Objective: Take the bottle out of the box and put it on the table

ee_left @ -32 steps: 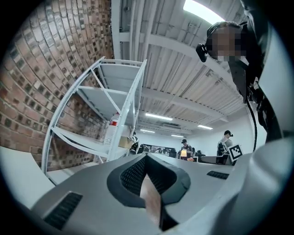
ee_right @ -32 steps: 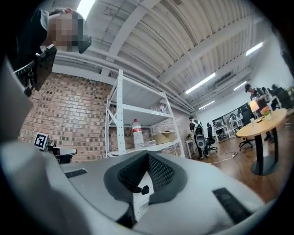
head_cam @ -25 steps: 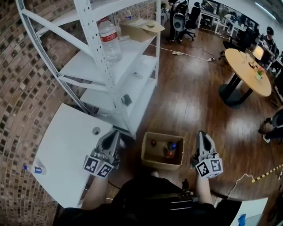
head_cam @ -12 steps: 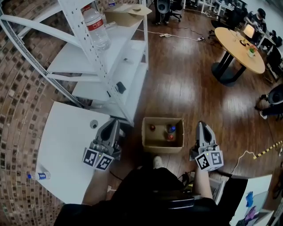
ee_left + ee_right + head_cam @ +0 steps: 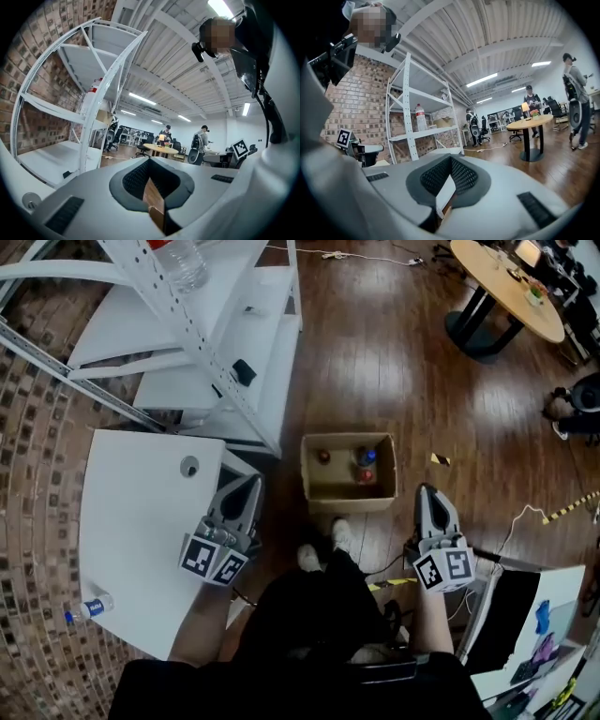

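Blue-capped bottle (image 5: 366,461) (seemingly) beyond hand-held grippers (image 5: 250,480) (image 5: 427,489)

The open cardboard box (image 5: 347,503) sits on the wooden floor (image 5: 375,362), right of the white bench (image 5: 131,521). A blue-capped bottle (image 5: 367,456) stands upright inside.

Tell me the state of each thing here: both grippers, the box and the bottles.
Left gripper: shut, empty.
Right gripper: shut, empty.
Cardboard box: open, on the floor.
Bottles: inside the box, none taken out.
Small bottle: lying on its side on the white table.
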